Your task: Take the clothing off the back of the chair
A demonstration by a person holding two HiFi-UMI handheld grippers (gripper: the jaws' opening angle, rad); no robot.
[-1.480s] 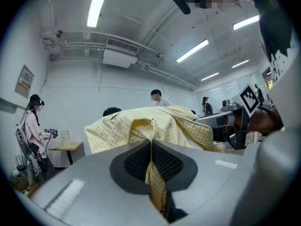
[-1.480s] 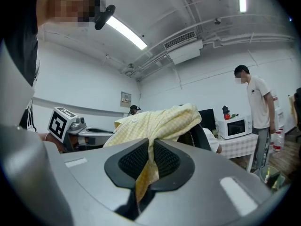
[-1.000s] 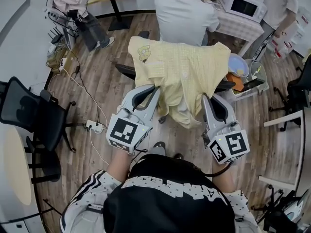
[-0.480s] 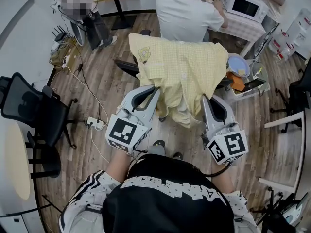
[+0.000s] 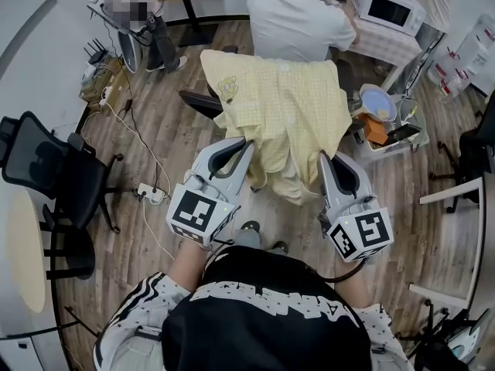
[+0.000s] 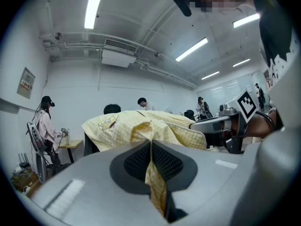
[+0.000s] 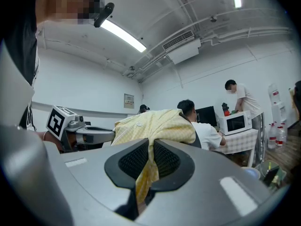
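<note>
1. Head view: holds left gripper [image 5: 246,142] and right gripper [image 5: 323,158] out level, side by side, ahead of the body; meets the near edge of the yellow shirt [image 5: 282,103], draped over the chair [image 5: 198,103] back.
2. Left gripper view: clamps tight on a shirt fold, cloth trailing below.
3. Right gripper view: pinches the shirt's other edge, nearly closed.

Both arms reach forward, side by side. The left gripper [image 5: 246,144] and the right gripper [image 5: 323,159] point level, each with its jaws pressed together on a fold of the yellow garment [image 5: 286,107].
</note>
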